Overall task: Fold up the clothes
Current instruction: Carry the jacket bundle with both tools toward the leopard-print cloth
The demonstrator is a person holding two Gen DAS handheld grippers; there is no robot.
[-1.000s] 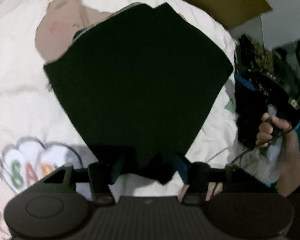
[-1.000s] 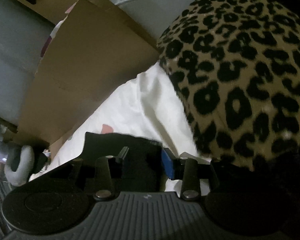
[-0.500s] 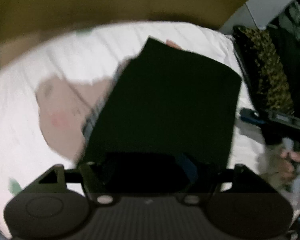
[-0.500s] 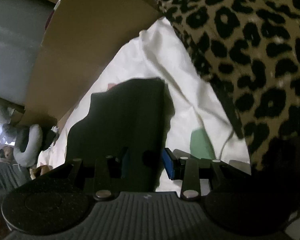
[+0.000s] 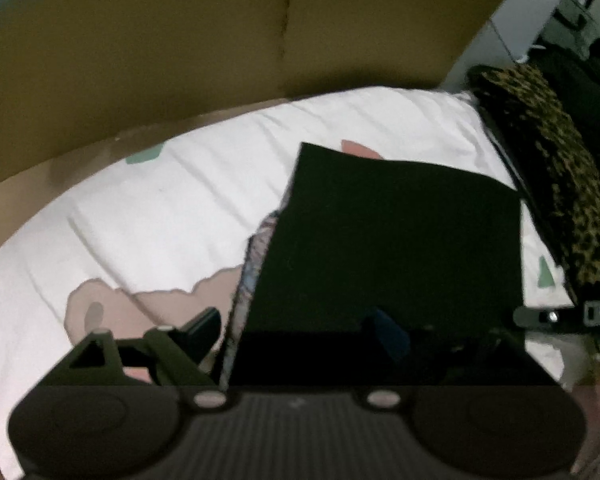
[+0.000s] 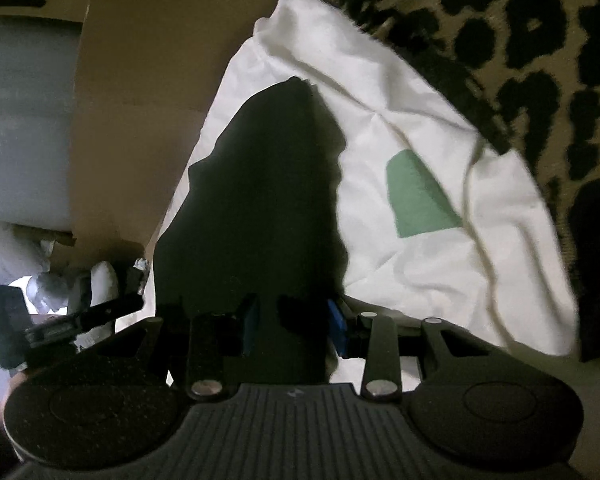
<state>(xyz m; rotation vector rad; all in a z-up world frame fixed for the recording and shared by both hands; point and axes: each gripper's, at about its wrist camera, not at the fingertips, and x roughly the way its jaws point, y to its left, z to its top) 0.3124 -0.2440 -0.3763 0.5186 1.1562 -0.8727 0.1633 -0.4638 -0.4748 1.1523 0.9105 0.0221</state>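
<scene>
- Left gripper: jaws opening, spread wide about near edge of black garment, pads clear of cloth.
- Right gripper: clamped on the garment's edge, at 6 o'clock.
- Garment folded to a rectangle on white bedsheet; release and tidying left.

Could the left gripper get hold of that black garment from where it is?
Probably yes: the black garment lies right at the left gripper, whose jaws are opening, with the cloth's near edge seemingly between them and nothing blocking.

Dim room, bed in front of cardboard

A white printed bedsheet fills mid-frame; brown cardboard stands across the top, a leopard-print blanket lies upper right, and a grey wall shows at left.
</scene>
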